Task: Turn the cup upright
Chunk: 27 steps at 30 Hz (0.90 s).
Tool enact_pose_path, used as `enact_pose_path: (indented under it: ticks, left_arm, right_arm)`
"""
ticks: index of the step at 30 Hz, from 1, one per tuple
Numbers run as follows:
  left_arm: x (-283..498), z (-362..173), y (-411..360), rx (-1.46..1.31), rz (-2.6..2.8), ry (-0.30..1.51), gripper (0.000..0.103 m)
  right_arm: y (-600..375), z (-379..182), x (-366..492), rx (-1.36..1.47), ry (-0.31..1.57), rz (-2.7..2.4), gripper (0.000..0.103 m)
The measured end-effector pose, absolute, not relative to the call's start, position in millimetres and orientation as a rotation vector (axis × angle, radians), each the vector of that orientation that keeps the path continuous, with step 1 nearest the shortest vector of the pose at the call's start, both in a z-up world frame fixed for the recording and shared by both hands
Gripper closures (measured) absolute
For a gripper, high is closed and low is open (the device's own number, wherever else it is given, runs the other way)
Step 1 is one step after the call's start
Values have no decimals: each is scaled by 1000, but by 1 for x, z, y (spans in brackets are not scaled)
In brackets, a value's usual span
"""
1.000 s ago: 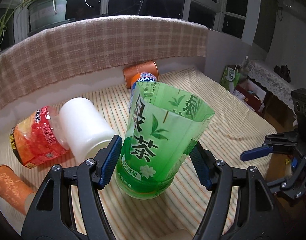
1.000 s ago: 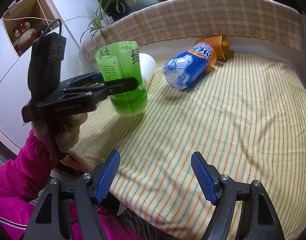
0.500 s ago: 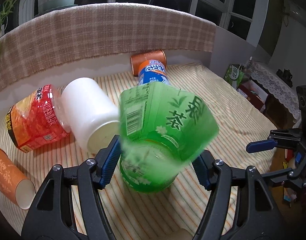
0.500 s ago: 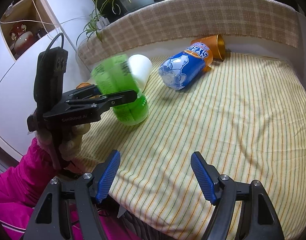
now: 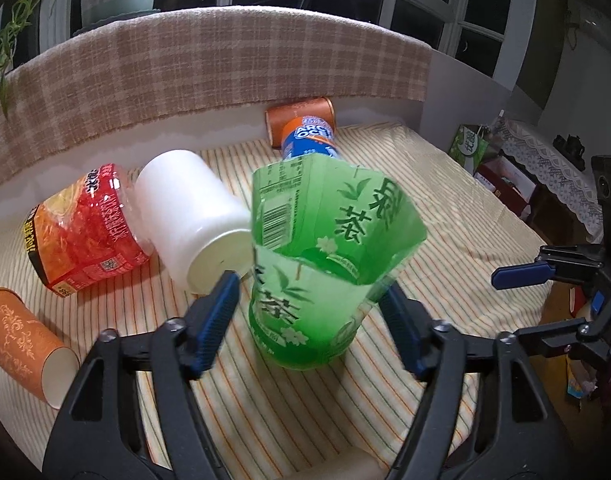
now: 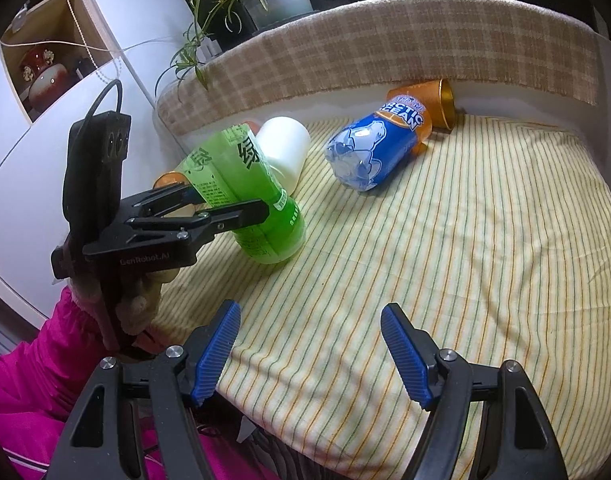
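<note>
The green tea-label cup stands on its base on the striped cloth, mouth up, leaning toward my left gripper. The left jaws stand open on either side of the cup's lower part, with a gap to each blue pad. In the right wrist view the same cup tilts to the left between the left gripper's black fingers. My right gripper is open and empty, low over the near edge of the cloth.
Lying on their sides: a white cup, a red-label cup, an orange patterned cup, a blue-label cup, and an orange cup by the back wall. A checked cloth ledge bounds the far side.
The green cup stood upright with the left pads close beside it; it has tipped back toward the left gripper. The left gripper has drawn back slightly, its jaws still apart. The right gripper has hardly moved.
</note>
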State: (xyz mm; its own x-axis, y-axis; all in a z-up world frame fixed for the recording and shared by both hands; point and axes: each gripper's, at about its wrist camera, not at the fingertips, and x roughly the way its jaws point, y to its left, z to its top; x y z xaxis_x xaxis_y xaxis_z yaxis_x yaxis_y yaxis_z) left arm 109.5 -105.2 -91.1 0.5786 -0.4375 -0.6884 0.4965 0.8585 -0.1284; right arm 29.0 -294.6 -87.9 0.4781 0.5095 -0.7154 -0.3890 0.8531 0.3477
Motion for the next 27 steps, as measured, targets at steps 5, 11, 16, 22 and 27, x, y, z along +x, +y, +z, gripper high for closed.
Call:
enact_pose_path:
  ticks: [5, 11, 16, 22, 27]
  left_arm:
    - [107, -91, -99, 81, -532, 788, 23]
    - [98, -90, -90, 95, -516, 783, 23]
    - [91, -87, -80, 88, -504, 773, 22]
    - [81, -84, -70, 83, -498, 764, 22]
    - [69, -77, -62, 77, -477, 745, 22]
  right_arm:
    - [-295, -86, 31, 151, 910, 537, 27]
    - [-295, -82, 32, 155, 890, 515, 27]
    - [-291, -79, 33, 147, 879, 500, 27]
    - [-285, -75, 34, 143, 864, 494, 27]
    - [-282, -68, 33, 145, 834, 473, 27]
